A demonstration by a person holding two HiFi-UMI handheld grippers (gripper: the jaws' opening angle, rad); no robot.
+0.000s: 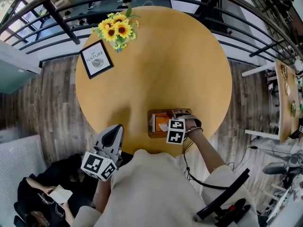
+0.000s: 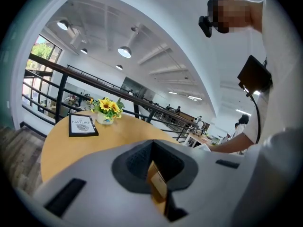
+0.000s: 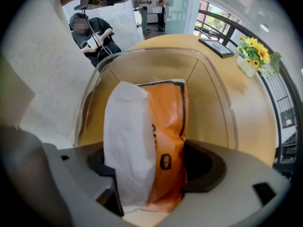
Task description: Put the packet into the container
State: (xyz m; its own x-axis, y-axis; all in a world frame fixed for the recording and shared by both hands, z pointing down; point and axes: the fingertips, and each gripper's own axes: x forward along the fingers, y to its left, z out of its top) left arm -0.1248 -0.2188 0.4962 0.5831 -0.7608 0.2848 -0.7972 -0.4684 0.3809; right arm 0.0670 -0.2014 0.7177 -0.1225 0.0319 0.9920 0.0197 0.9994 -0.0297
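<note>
1. Orange-and-white packet [image 3: 161, 126] stands on edge right between the jaws of my right gripper [image 3: 147, 193], its far end reaching ahead of the tool.
2. Packet sits inside the clear container [image 3: 156, 51]. The walls rise on both sides of the jaws and curve round in front of them, so the tool tip is dipped into the tub w/ the packet.
3. Right jaws are spread wide. The pads don't look to be pressing the film, and I judge the packet is leaning on its own, released rather than gripped.
4. Why on edge: prob. because a thin pouch pinched by its flat faces goes in slim side down and clears the walls w/o snagging.
5. Container sits at the near rim of the round wooden table [image 1: 156, 60], directly under the right tool. That keeps the reach short.
6. Left gripper [image 2: 158, 183] hangs low off the table's near edge, well apart from the tub. Its jaws are drawn nearly together w/ only a thin slit between them and nothing in them that I can make out. It's parked, not needed here.
7. Far beyond both tools are the sunflowers [image 1: 116, 30] and a framed sign [image 1: 96, 59], well clear of the work.
8. Judgement: placing is basically done. What's left is lifting the right tool straight out so the open jaws don't drag the packet back up.
</note>
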